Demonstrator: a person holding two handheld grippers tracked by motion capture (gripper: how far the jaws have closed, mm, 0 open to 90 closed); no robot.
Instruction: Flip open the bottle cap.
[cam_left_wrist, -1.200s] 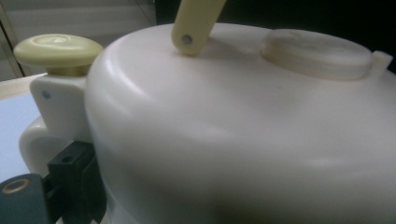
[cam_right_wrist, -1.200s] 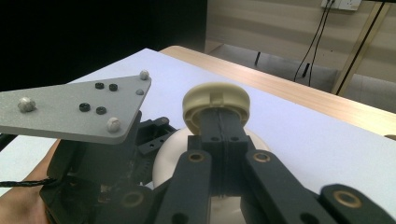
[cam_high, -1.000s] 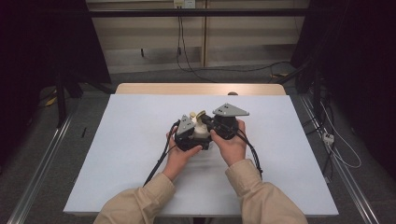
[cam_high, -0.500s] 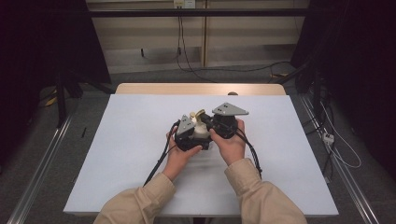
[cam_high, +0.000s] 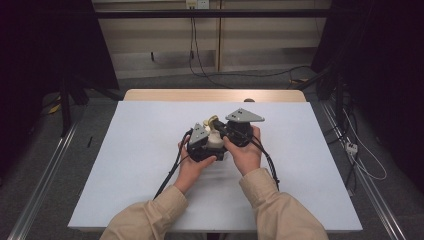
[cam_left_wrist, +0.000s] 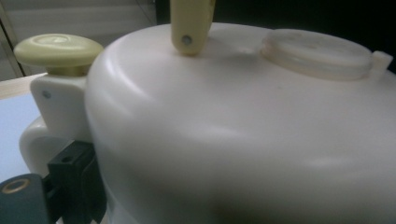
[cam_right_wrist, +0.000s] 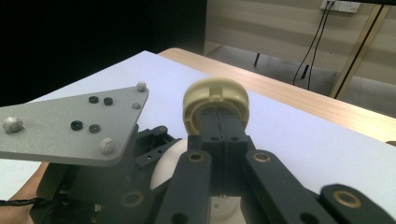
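No change over last second; your right gripper (cam_right_wrist: 219, 126) stays clamped on yellow knob (cam_right_wrist: 215, 100) at 12 o'clock of cream pot (cam_left_wrist: 243, 135); left gripper (cam_high: 200, 145) state unclear; task stalled.

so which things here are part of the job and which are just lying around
In use:
- cream pot, held between both hands
- yellow handle, right claw shut on it
- left claw, against the pot; grip unclear

Lying about:
- white table
- floor cables
- wall socket

White-topped table (cam_high: 150, 150) with a bare wooden strip (cam_high: 215, 95) along its far edge.
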